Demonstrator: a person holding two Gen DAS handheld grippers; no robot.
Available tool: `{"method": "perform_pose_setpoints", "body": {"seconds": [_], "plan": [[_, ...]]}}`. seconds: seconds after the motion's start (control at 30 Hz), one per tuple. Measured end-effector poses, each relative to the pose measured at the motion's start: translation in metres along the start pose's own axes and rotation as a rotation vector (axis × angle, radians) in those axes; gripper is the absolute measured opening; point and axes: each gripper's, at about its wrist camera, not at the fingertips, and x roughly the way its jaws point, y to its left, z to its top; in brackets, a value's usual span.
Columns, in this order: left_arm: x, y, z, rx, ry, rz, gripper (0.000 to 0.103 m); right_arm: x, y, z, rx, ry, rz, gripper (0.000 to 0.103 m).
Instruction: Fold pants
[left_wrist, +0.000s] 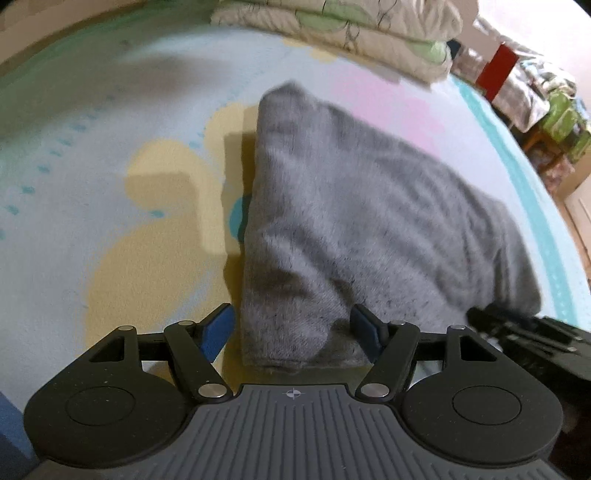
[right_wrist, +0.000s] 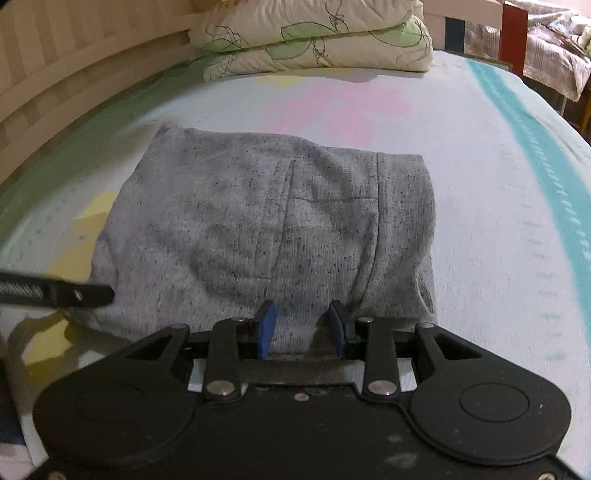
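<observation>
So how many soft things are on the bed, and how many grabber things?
Grey folded pants: 1
Leaf-print folded quilts: 2, stacked at the head of the bed
Grippers: 2, the left gripper and the right gripper, both with fingers open around the pants' near edge
Total: 5

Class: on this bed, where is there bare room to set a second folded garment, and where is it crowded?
Bare sheet lies right of the grey pants, up to the teal stripe. A pink patch separates pants from pillows. Crowded: the near edge, where both grippers straddle the pants.

No legible text, label, brand or number appears anywhere in either wrist view; nothing carries readable writing.
</observation>
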Motion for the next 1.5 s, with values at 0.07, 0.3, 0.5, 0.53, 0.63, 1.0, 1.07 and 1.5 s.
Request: {"method": "perform_pose_setpoints", "body": {"seconds": [0.07,0.3,0.5,0.53,0.63,1.0,1.07,1.5], "plan": [[-0.006,-0.001,0.007,0.024,-0.029,0.009,0.067,0.002,-0.001,-0.001,-0.009,0.003,0.005,0.034],[0.016,-0.01,0.074,0.108,-0.089,0.053,0.068,0.0,-0.01,-0.004,-0.016,-0.008,0.024,0.034],[0.073,-0.022,0.132,0.204,-0.098,0.132,0.068,-0.01,-0.006,-0.011,-0.055,-0.024,0.013,0.034],[0.083,-0.02,0.138,0.202,-0.087,0.149,0.068,-0.012,-0.007,-0.011,-0.058,-0.029,0.012,0.034],[0.114,-0.009,0.151,0.197,-0.037,0.195,0.068,-0.02,-0.01,-0.013,-0.059,-0.039,0.015,0.033],[0.131,0.02,0.16,0.191,-0.016,0.148,0.087,-0.031,-0.053,-0.007,0.066,-0.043,-0.089,0.041],[0.124,0.02,0.164,0.187,-0.022,0.147,0.085,-0.03,-0.064,-0.005,0.122,-0.029,-0.081,0.047],[0.047,0.009,0.037,0.153,0.085,-0.018,0.089,-0.05,-0.056,-0.003,0.129,-0.075,-0.092,0.046]]}}
